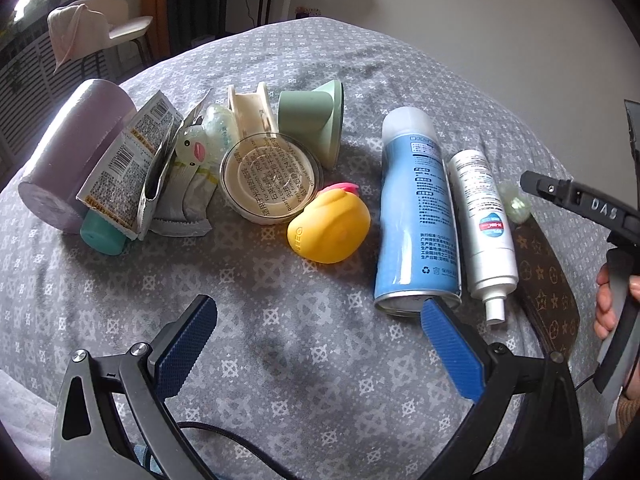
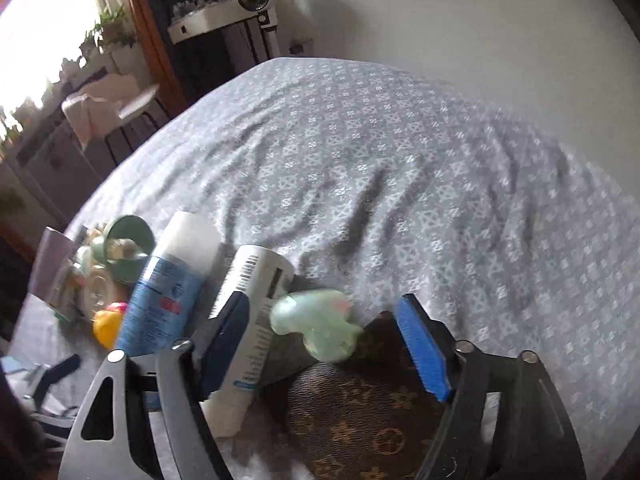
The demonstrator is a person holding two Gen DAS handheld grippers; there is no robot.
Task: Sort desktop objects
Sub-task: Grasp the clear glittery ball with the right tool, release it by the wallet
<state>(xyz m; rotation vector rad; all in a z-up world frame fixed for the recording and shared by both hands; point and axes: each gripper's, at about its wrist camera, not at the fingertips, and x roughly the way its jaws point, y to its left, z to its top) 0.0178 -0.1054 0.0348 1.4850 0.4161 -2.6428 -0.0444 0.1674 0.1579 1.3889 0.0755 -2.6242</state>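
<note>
here the pale green translucent duck (image 2: 316, 328) lies between the spread blue pads of the right gripper (image 2: 320, 344), touching neither, on the far edge of a brown monogram wallet (image 2: 360, 420). just left of it lie a slim white spray bottle (image 2: 256, 304) and a glossy blue can (image 2: 164, 296). the left gripper (image 1: 320, 344) hangs wide and empty over the grey patterned cloth (image 1: 280, 360), near a smooth yellow rubber duck (image 1: 330, 226) and a round clear-lidded tub (image 1: 270, 178).
</note>
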